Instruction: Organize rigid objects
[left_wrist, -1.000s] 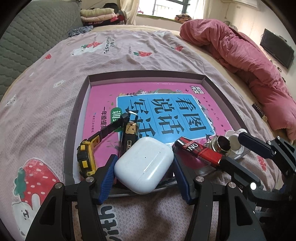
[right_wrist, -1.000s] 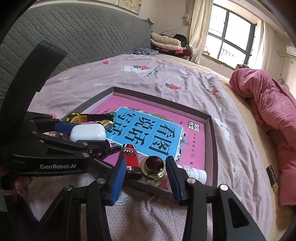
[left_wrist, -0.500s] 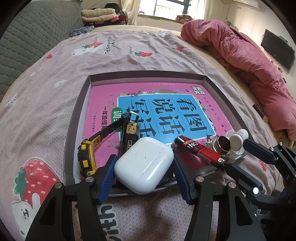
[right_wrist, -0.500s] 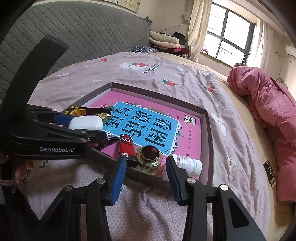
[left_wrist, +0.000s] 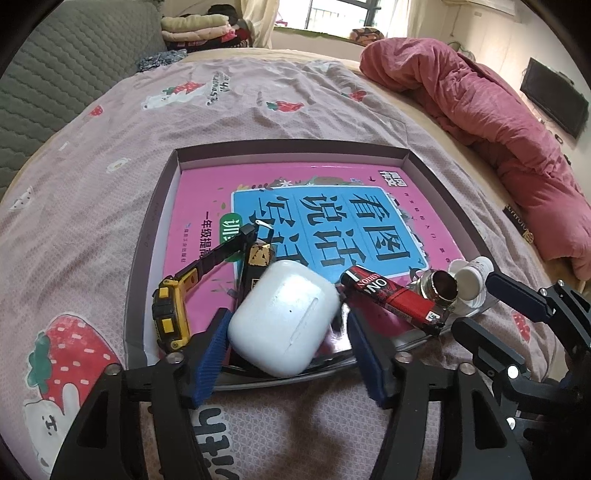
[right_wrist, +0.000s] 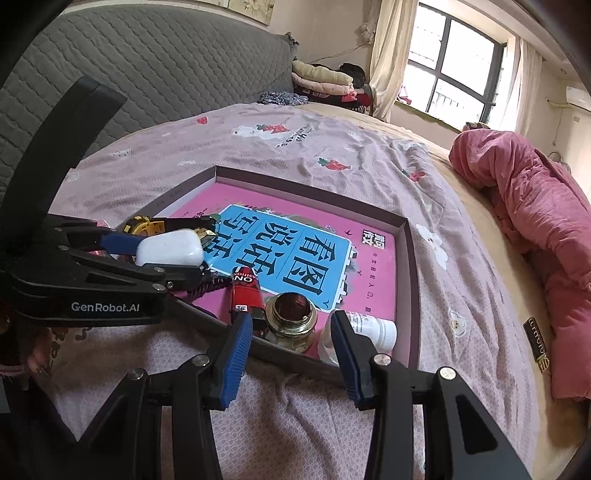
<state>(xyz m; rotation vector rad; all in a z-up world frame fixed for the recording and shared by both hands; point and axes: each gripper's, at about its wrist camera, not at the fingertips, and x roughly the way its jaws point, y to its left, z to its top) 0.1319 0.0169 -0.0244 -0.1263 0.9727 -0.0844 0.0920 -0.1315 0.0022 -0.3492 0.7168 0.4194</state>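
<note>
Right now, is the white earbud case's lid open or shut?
Shut: the white earbud case shows one smooth closed shell, no raised lid.

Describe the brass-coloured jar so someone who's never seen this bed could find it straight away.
On the bed lies a shallow tray holding a pink and blue book. At the tray's near edge, just ahead of the right gripper, stands the jar. It sits between a red tube and a white bottle, and is the only shiny metallic thing, with a dark open mouth.

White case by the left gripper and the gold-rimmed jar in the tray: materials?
White case: looks like glossy hard plastic, smooth with soft highlights and a lid seam. Jar: probably metal, brass-toned; threaded rim glints. Could be plated plastic or glass below; unclear.
</note>
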